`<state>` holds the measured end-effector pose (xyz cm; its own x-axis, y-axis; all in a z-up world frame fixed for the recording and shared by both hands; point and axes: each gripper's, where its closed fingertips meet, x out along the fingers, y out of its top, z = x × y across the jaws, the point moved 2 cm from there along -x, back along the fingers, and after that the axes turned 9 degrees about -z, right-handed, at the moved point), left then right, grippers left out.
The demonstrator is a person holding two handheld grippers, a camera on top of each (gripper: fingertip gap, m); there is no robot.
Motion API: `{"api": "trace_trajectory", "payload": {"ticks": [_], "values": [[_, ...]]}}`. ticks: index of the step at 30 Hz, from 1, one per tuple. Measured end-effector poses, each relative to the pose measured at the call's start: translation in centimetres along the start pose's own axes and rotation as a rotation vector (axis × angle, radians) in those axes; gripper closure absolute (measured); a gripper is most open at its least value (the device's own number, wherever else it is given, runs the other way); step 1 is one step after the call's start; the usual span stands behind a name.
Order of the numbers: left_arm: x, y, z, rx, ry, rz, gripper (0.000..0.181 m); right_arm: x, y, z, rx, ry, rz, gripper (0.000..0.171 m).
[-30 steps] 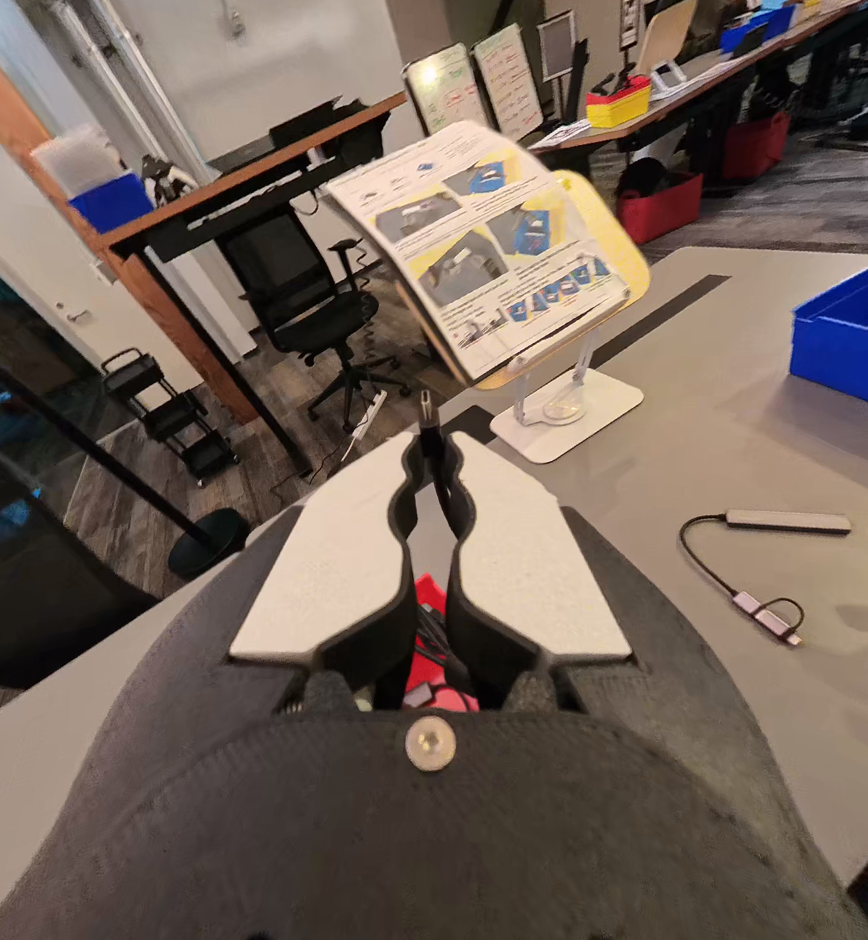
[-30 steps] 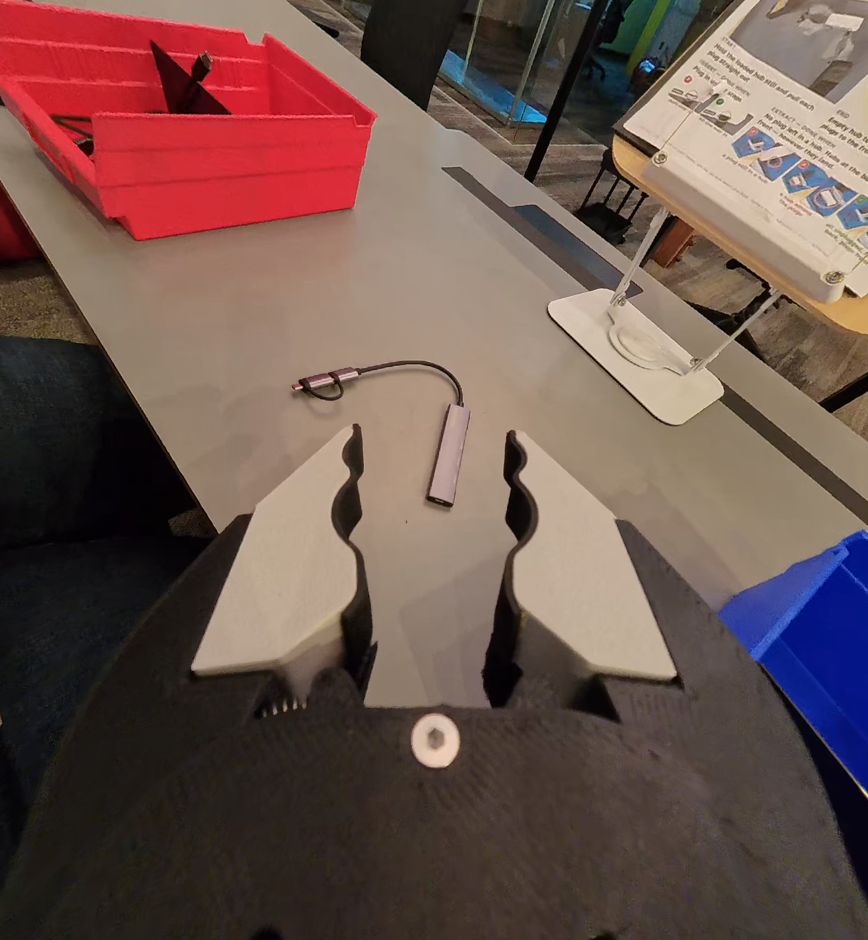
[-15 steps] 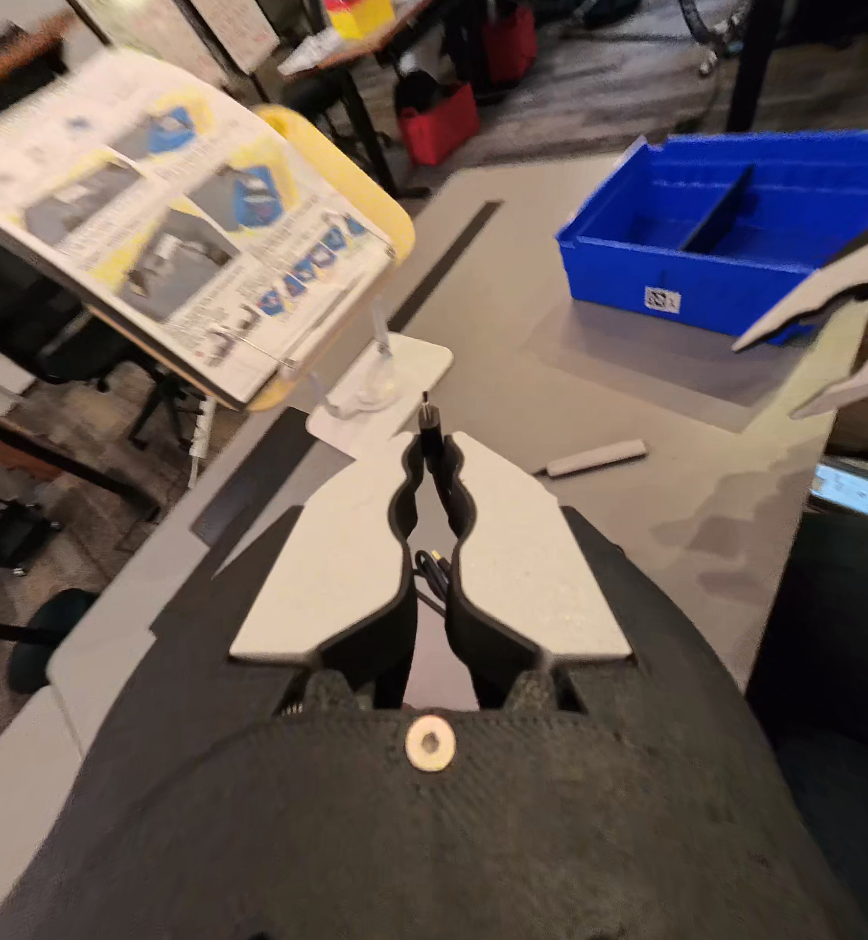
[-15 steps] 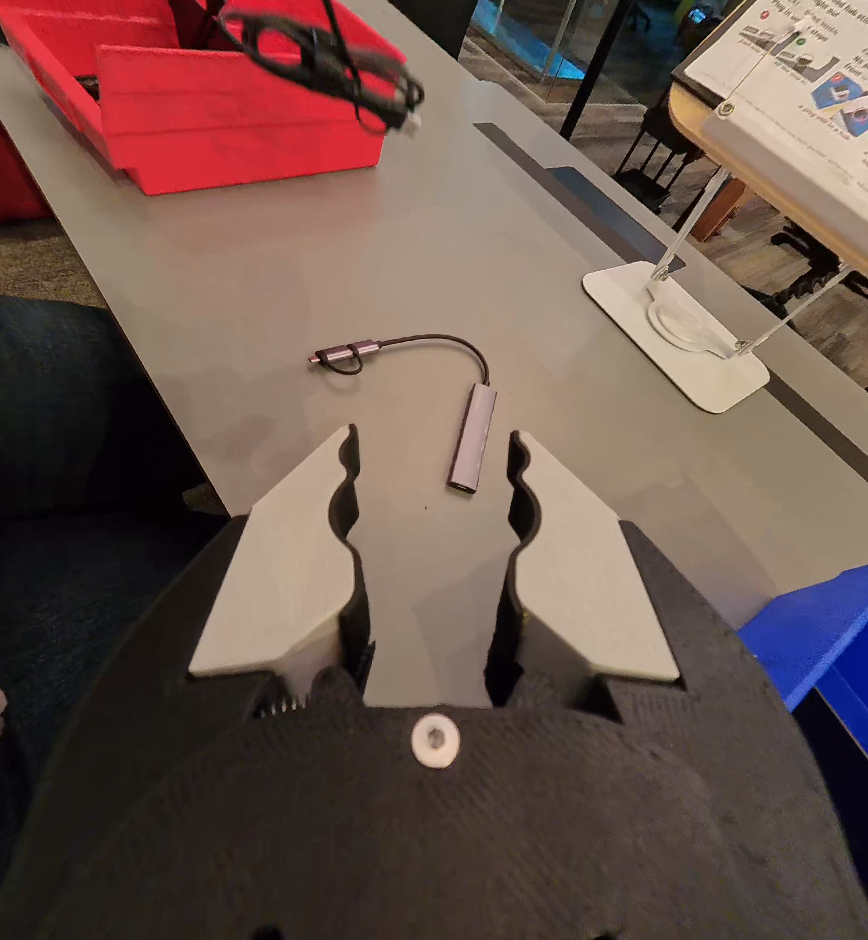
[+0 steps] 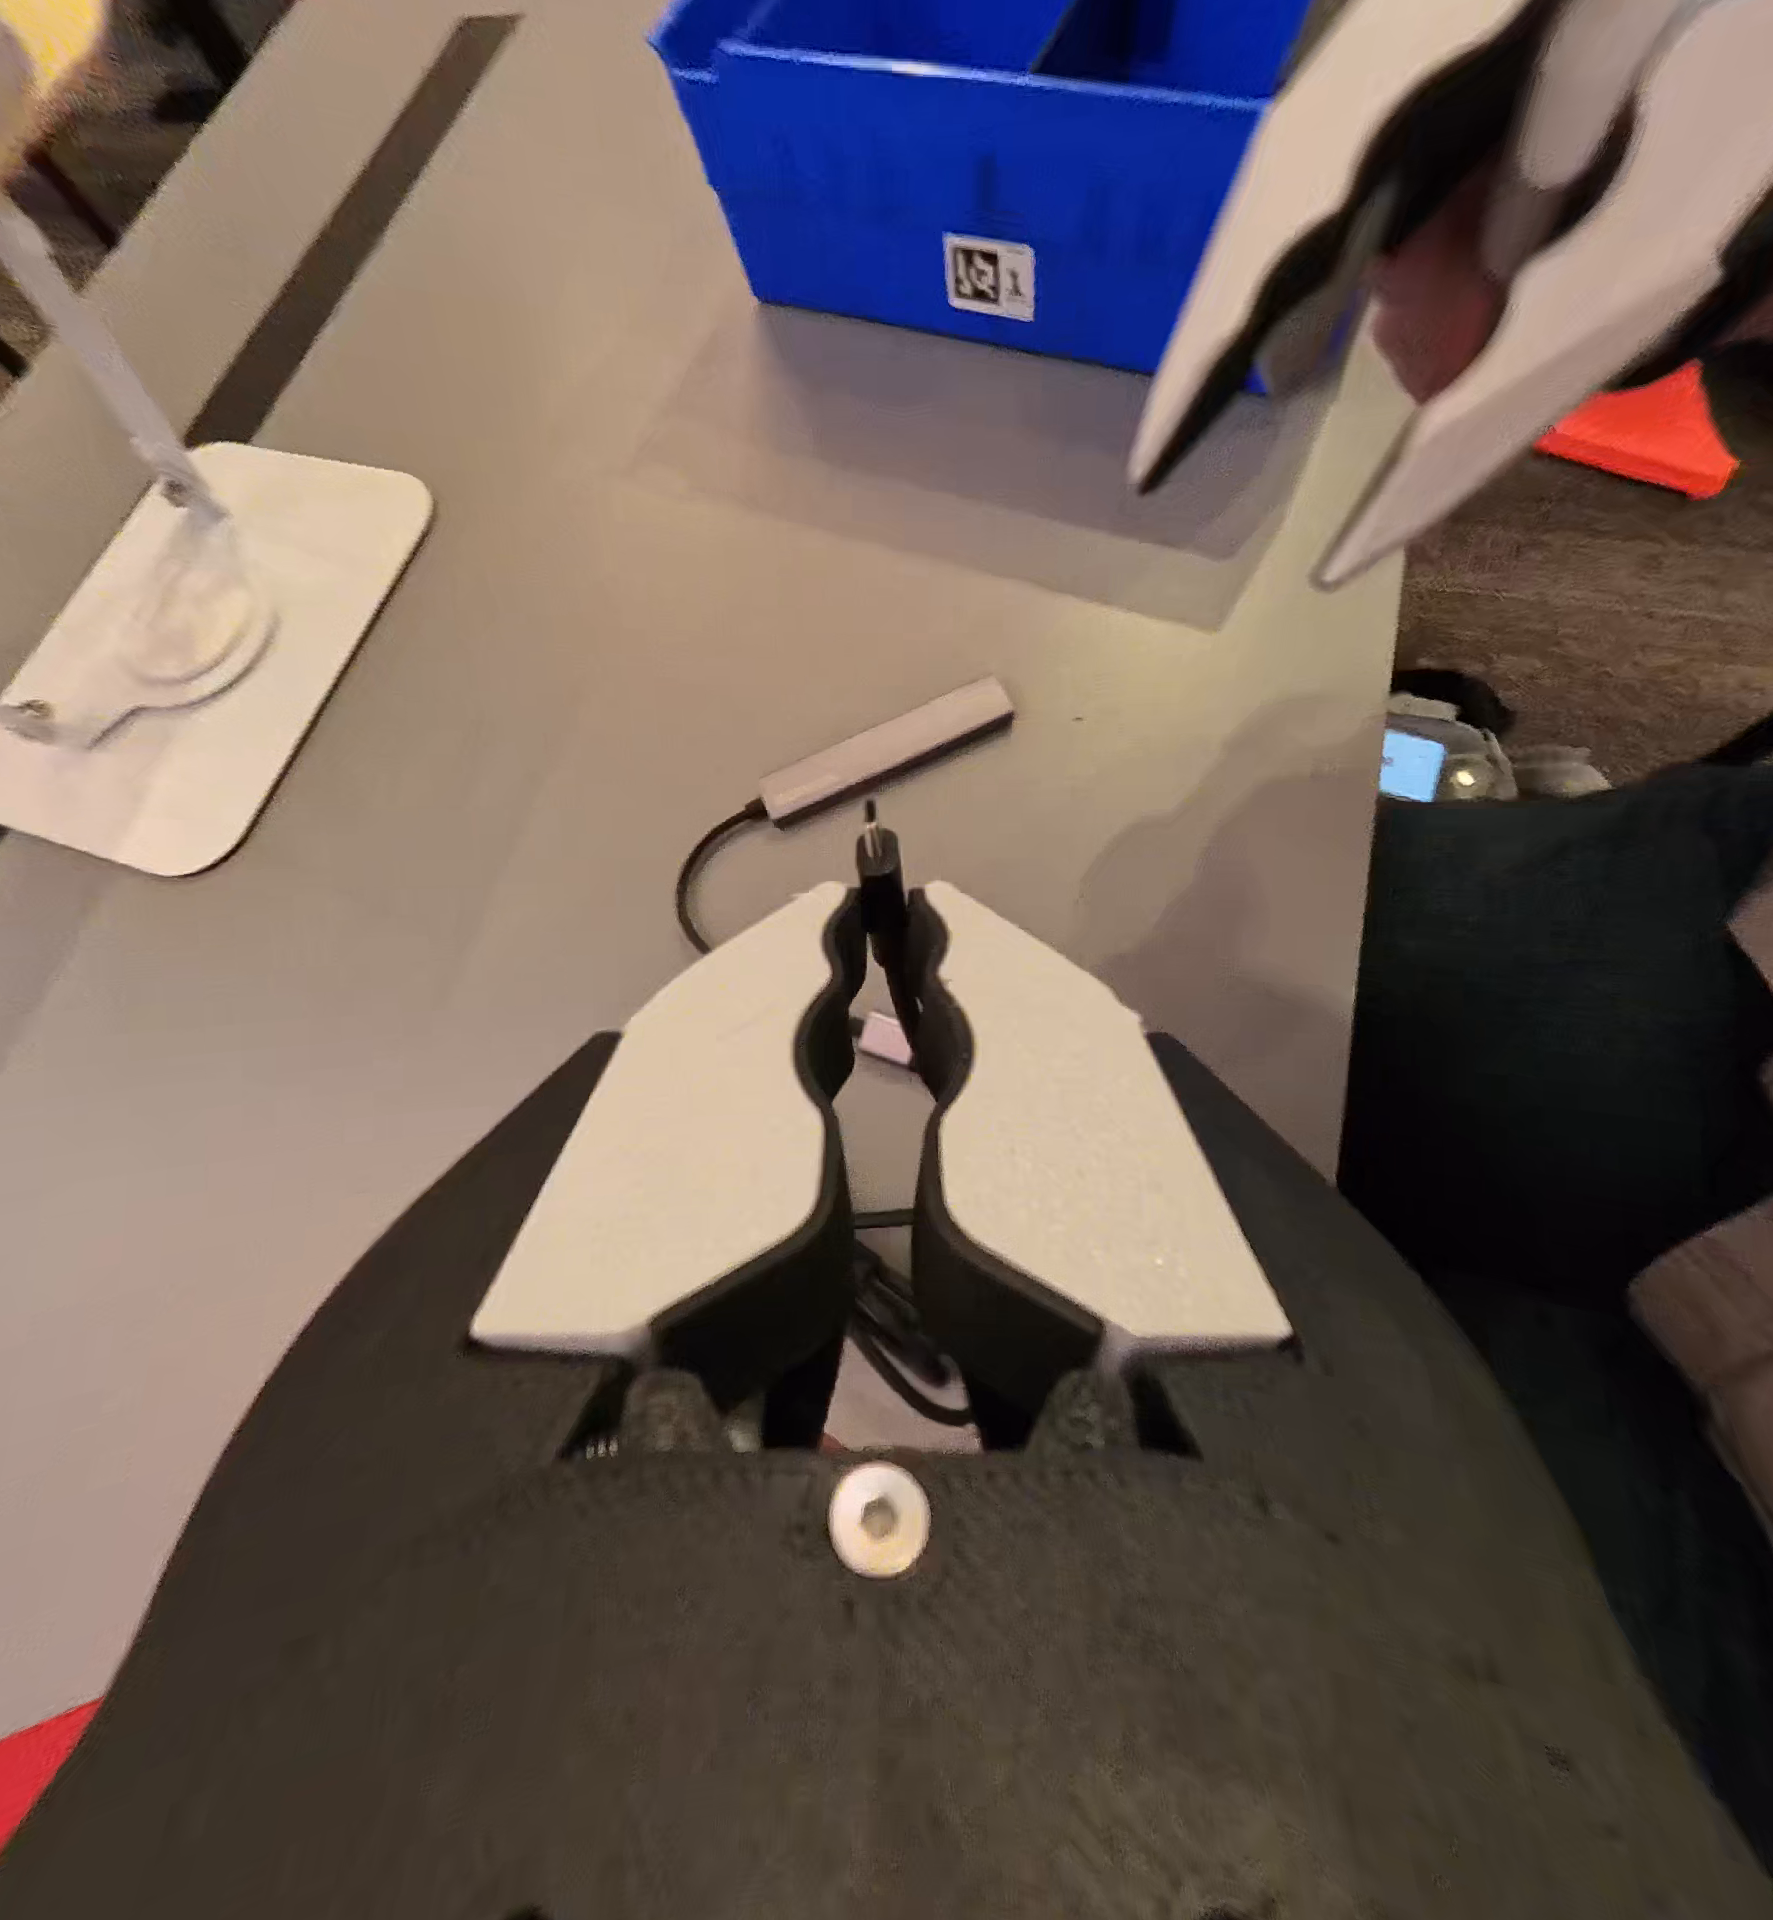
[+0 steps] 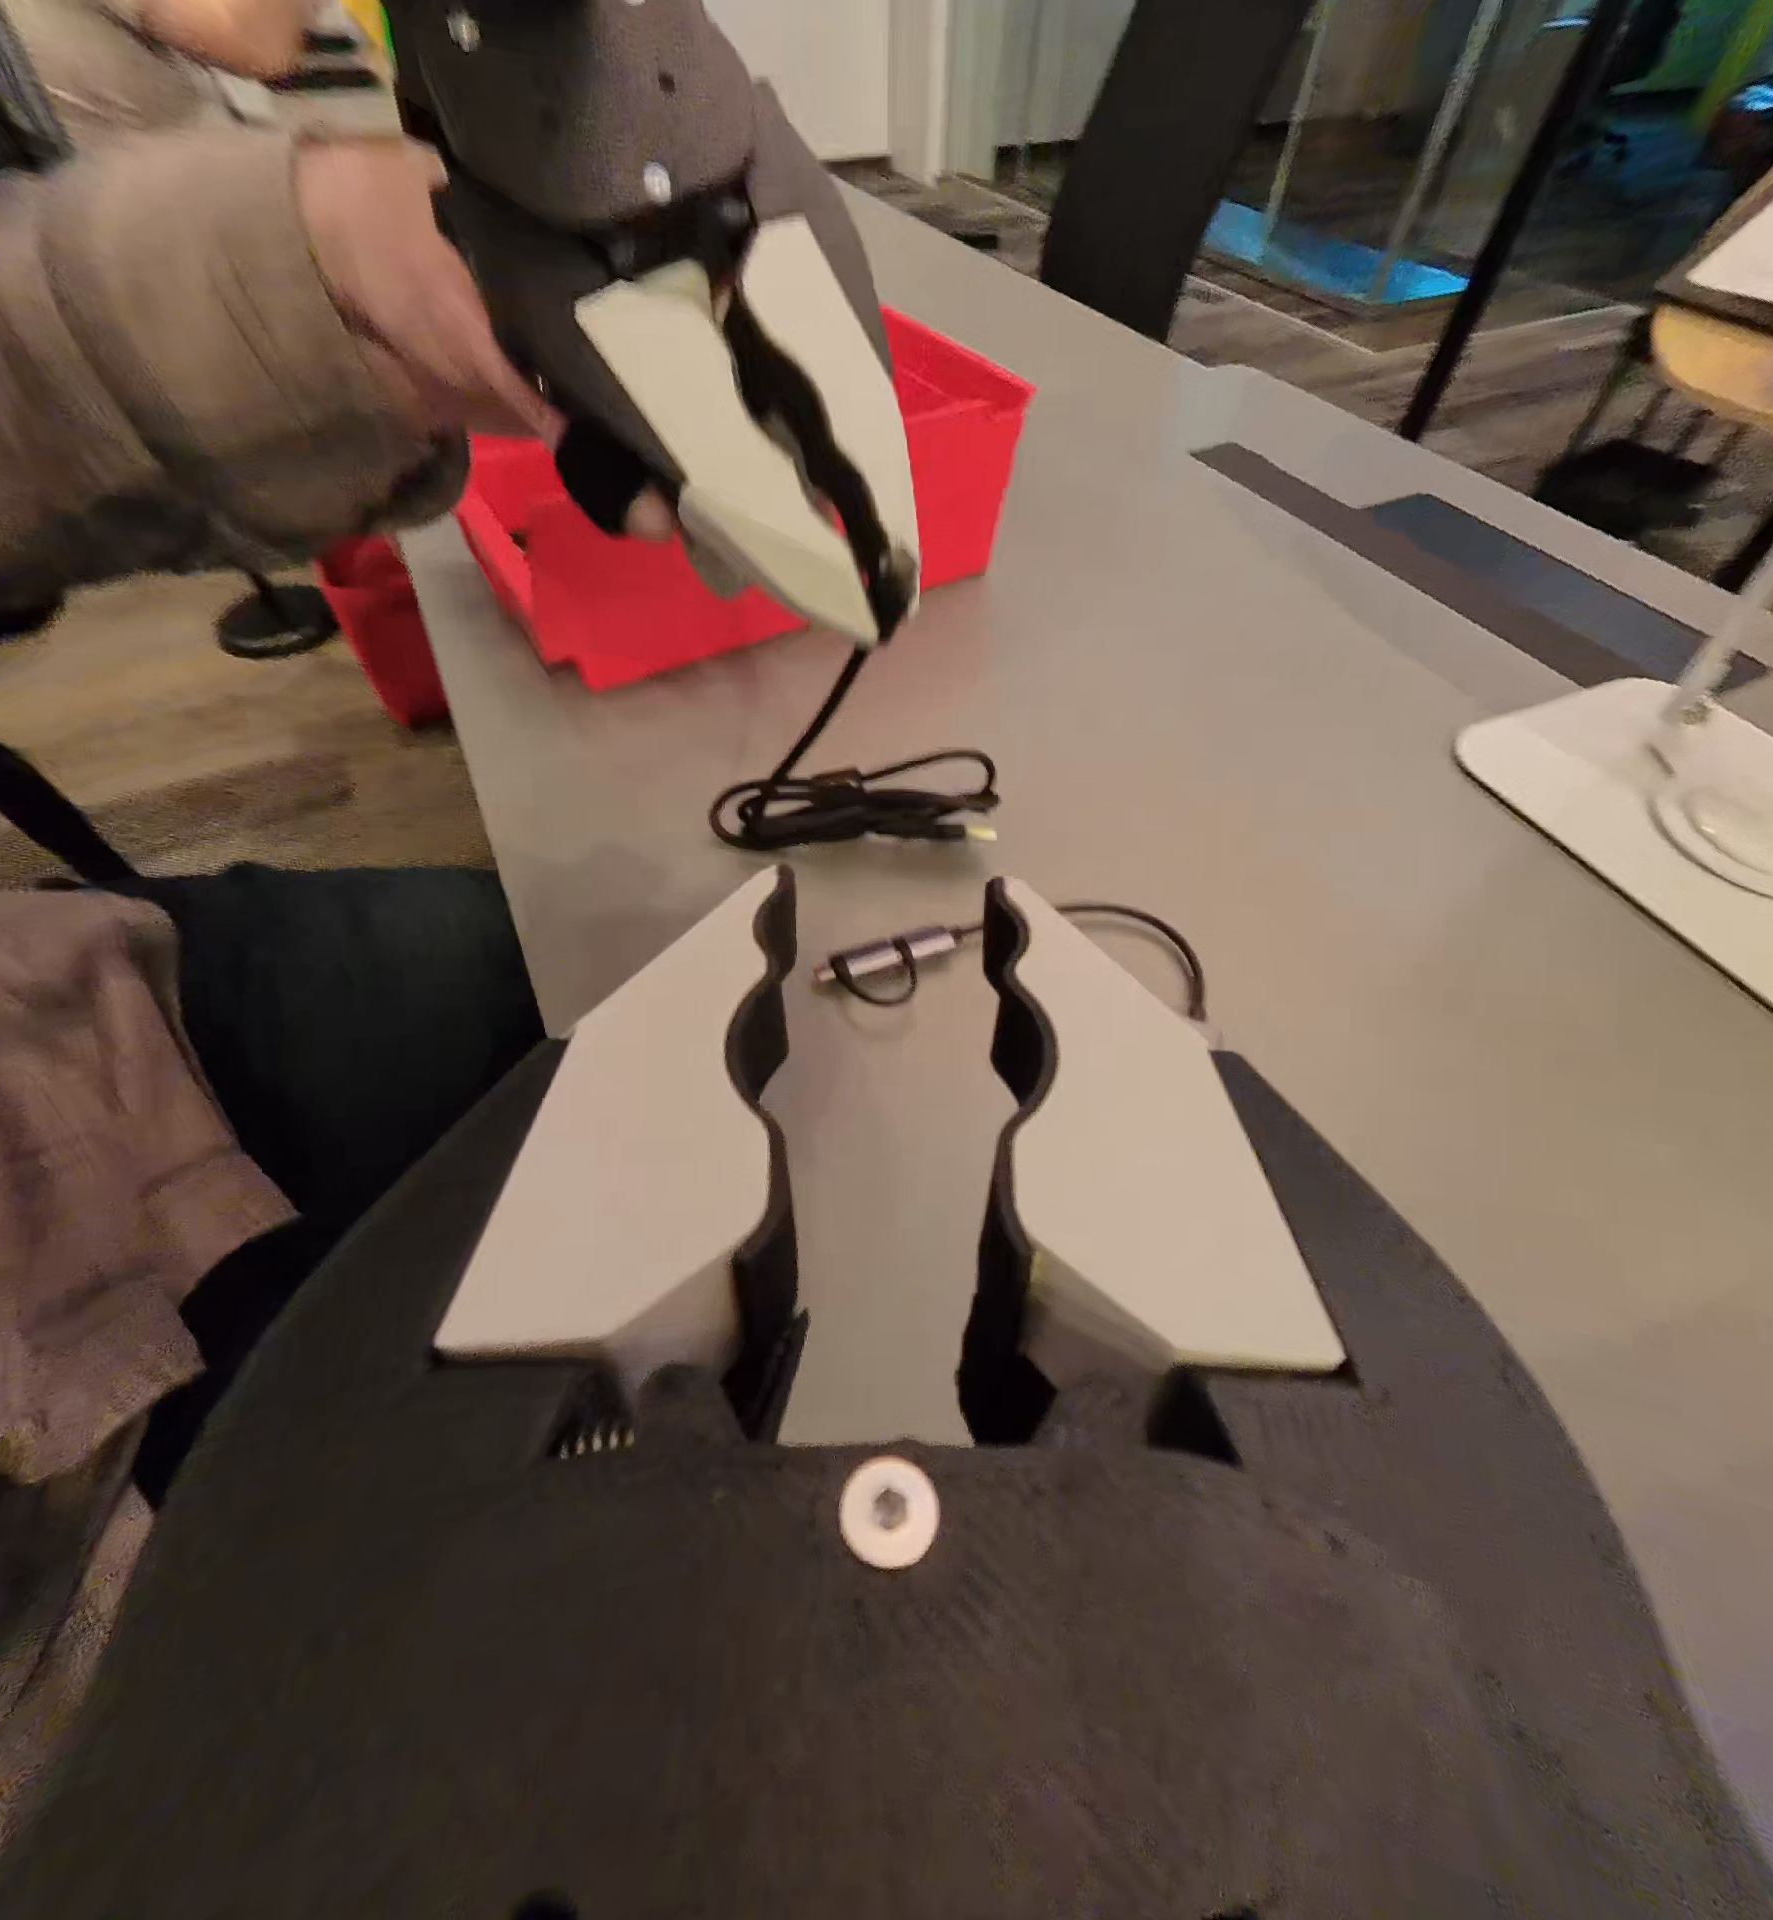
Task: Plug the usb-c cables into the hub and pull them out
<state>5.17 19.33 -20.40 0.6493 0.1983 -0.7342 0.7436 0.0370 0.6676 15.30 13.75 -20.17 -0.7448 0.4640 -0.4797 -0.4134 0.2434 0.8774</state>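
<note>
My left gripper (image 5: 882, 896) is shut on the black plug of a usb-c cable (image 5: 879, 854) and holds it just above the near end of the grey hub (image 5: 887, 746), which lies flat on the table. The right wrist view shows the left gripper (image 6: 887, 613) above the table, with the cable's coiled rest (image 6: 851, 805) lying below it. My right gripper (image 6: 887, 904) is open and empty, over the hub's own lead plug (image 6: 892, 956). The hub body is hidden there behind my right finger. The right gripper (image 5: 1235, 525) also shows at the upper right of the left wrist view.
A blue bin (image 5: 965, 156) stands beyond the hub. A red bin (image 6: 757, 582) stands at the table's left end. A white stand base (image 5: 186, 655) sits at the back edge. A person's sleeve (image 6: 134, 343) and lap are at the table's front edge (image 5: 1381, 831). The grippers' ends are close to 10 centimetres from one another.
My left gripper has swung right and down with the cable plug, from facing the stand to hovering over the hub. The cable's coil now lies on the table. My right gripper has turned left, still open.
</note>
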Motion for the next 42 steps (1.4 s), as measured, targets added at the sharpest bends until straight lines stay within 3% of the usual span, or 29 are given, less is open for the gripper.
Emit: {"api": "trace_trajectory", "payload": {"ticks": [7, 11, 15, 22, 26, 31, 34, 38, 42], "values": [[1.0, -0.8, 2.8, 0.121, -0.204, -0.036, 0.175, 4.2, 1.9, -1.4, -0.141, 0.184, 0.005, 0.149], [1.2, -1.3, 4.1, 0.181, -0.312, -0.048, 0.174, 6.3, 1.0, -2.1, -0.235, 0.189, -0.081, 0.155], [1.5, -1.7, 4.6, 0.223, -0.341, -0.077, 0.174, 6.9, 0.7, -3.1, -0.225, 0.269, -0.078, 0.166], [1.5, -1.8, 4.9, 0.236, -0.374, -0.084, 0.174, 6.8, 0.6, -3.3, -0.124, 0.372, -0.044, 0.167], [1.5, -1.0, 3.8, 0.218, -0.255, -0.055, 0.173, 6.4, 1.3, -1.9, 0.039, 0.375, 0.023, 0.168], [0.9, 0.4, 2.1, 0.201, 0.066, 0.054, 0.148, 5.7, 2.5, -0.2, 0.318, 0.451, 0.176, 0.168], [0.8, 0.8, 1.8, 0.234, 0.279, 0.109, 0.145, 5.3, 3.1, 0.4, 0.507, 0.543, 0.288, 0.168], [0.9, 1.3, 1.7, 0.299, 0.488, 0.164, 0.148, 5.3, 3.2, 0.9, 0.660, 0.607, 0.386, 0.168], [1.6, 1.4, 1.6, 0.301, 0.624, 0.182, 0.166, 5.3, 3.0, 1.4, 0.695, 0.602, 0.402, 0.169]]}}
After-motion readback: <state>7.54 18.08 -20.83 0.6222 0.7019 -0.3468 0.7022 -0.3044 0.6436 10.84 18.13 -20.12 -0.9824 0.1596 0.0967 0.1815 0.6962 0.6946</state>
